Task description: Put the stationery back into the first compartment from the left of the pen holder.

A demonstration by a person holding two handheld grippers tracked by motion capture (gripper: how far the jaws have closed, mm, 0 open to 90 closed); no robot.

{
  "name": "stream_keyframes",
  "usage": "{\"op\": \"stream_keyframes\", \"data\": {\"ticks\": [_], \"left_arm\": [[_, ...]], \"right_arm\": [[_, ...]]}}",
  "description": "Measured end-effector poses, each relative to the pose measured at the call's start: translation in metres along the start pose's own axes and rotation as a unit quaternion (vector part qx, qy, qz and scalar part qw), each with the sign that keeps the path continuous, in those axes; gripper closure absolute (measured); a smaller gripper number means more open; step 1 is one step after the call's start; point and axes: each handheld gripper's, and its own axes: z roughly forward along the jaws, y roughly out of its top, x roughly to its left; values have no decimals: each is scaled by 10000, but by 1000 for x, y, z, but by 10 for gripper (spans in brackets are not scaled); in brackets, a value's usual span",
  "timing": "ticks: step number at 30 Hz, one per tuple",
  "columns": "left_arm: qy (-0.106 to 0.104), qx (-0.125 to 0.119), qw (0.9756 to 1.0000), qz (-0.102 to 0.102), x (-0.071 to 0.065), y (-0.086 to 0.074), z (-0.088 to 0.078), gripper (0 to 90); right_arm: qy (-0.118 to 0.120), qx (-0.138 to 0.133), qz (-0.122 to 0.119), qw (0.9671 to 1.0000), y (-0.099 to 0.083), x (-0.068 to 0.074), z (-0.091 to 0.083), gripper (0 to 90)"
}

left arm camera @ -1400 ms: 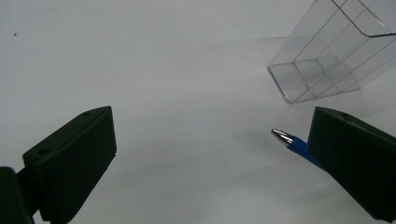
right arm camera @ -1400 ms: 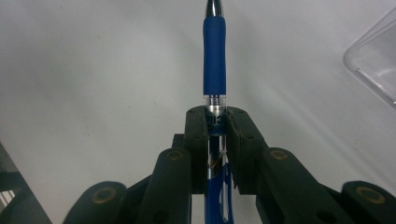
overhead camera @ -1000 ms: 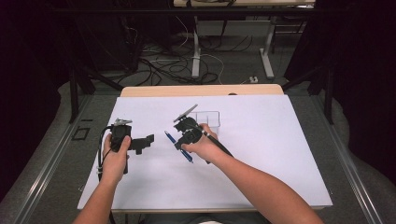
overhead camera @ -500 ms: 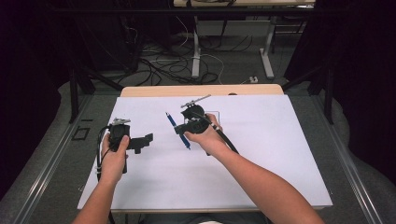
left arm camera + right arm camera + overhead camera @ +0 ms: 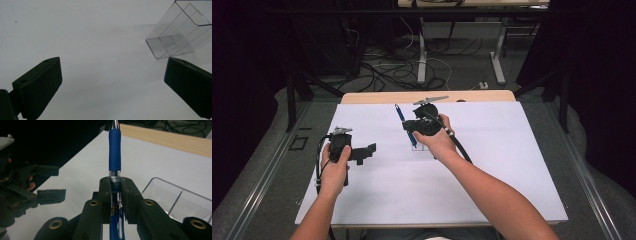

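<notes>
Two grippers over the white table, and nearest the person it's the left gripper, low on the left side, jaws spread wide with nothing between them, only bare table beneath. Its own view looks past those jaws toward a clear plastic holder lying ahead and off to one side. Further out, the right gripper is clamped tight on a blue pen, held by its clear barrel just under the blue grip, lifted above the table with its far end angled away toward the wooden back edge. The holder sits just beside that grip. Looks like the carry stage: pen secured, not yet delivered. Next, I'd judge, it must be lined up with the holder's opening and eased in.
</notes>
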Motion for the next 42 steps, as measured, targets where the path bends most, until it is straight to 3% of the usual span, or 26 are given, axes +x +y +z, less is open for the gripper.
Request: {"op": "stream_keyframes", "data": {"ticks": [10,20,31,42], "left_arm": [[-17,11,10000,3,0,0,1,16],[-22,27,10000,-3,0,-1,2,16],[-24,37,10000,3,0,-1,2,16],[-28,46,10000,-7,0,-1,2,16]], "right_arm": [[-321,-404,19,9987,6,-9,-5,796],[-601,-518,52,9968,9,-20,-6,796],[-865,-655,33,9941,11,-32,6,796],[-959,-785,-100,9922,11,-38,15,796]]}}
